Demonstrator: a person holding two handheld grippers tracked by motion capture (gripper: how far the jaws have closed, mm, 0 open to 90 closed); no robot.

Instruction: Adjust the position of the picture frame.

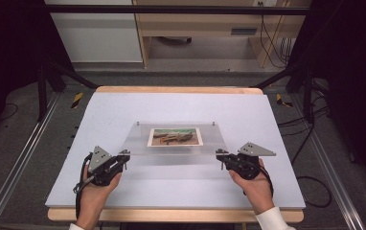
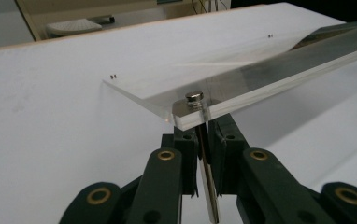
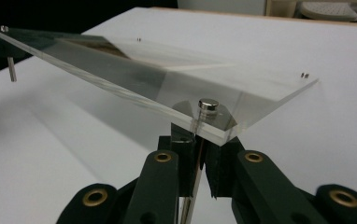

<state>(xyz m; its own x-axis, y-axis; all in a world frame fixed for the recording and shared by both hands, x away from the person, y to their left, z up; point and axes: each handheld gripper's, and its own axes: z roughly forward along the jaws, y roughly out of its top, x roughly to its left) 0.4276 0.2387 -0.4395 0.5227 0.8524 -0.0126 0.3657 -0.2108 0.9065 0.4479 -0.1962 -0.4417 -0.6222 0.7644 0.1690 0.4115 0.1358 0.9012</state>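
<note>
the white table [image 1: 123,120] carries it all, and over its middle sits the clear acrylic frame [image 1: 176,153], near edge raised off the surface and far edge lower, so the sheet tilts up toward the person. inside it lies a small landscape photo [image 1: 175,137], brown shapes under a pale green band, sitting in the far half of the sheet. now the grippers: the left gripper [image 1: 123,155] has its jaws almost fully closed, pinched on the thin metal leg [image 2: 205,154] that hangs below the frame's near-left corner, under a round metal stud cap [image 2: 194,97]. the right gripper [image 1: 221,154] mirrors it, jaws nearly together on the other leg [image 3: 193,154] at the near-right corner, beneath its own stud [image 3: 208,104]. both hands come in low from the near edge, knuckles up, each gripper angled inward toward its corner, grey three-cornered plates on top. a white cuff [image 1: 273,220] shows at the right wrist.
</note>
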